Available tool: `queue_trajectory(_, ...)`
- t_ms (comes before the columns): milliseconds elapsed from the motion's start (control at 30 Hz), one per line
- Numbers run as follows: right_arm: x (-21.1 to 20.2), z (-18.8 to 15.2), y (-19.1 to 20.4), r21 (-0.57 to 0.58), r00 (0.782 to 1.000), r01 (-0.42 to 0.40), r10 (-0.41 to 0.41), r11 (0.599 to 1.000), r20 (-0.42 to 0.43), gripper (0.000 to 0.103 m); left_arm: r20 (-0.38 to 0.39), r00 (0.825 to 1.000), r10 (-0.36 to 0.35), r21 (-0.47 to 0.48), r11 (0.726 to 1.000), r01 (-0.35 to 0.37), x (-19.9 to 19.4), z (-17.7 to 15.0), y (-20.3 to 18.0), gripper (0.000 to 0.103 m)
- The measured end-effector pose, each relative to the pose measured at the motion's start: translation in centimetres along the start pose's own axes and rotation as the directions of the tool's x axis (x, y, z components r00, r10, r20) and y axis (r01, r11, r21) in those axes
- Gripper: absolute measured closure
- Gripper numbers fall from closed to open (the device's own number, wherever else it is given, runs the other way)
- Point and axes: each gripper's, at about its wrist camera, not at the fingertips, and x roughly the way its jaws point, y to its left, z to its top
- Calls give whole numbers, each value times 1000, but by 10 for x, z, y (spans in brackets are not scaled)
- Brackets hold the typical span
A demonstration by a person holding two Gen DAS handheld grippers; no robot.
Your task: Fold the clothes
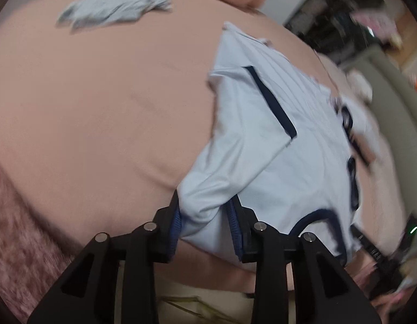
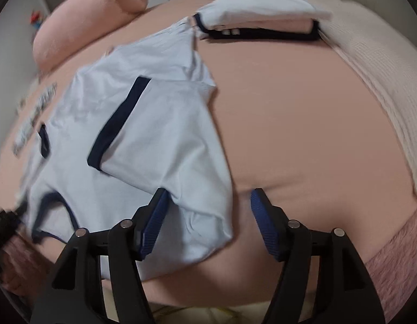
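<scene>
The light blue t-shirt (image 1: 275, 162) with navy trim is lying flat on the pink bed sheet (image 1: 100, 108), sleeves folded in over the body. My left gripper (image 1: 205, 221) is pinching the near left shoulder, fabric bunched between the pads. My right gripper (image 2: 208, 216) is sitting wide apart around the near right corner, not squeezing anything. A folded stack of clothes (image 2: 259, 21) is waiting at the far side.

No legible txt (shirt (image 2: 132, 145) print too blurred)
</scene>
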Motion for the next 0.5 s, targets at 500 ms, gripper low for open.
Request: queue_trajectory(500, -78, -17, 12, -35, 991, -127, 128, 991, 36, 97, 7, 997, -79, 25, 997, 79, -72, -9, 1, 96)
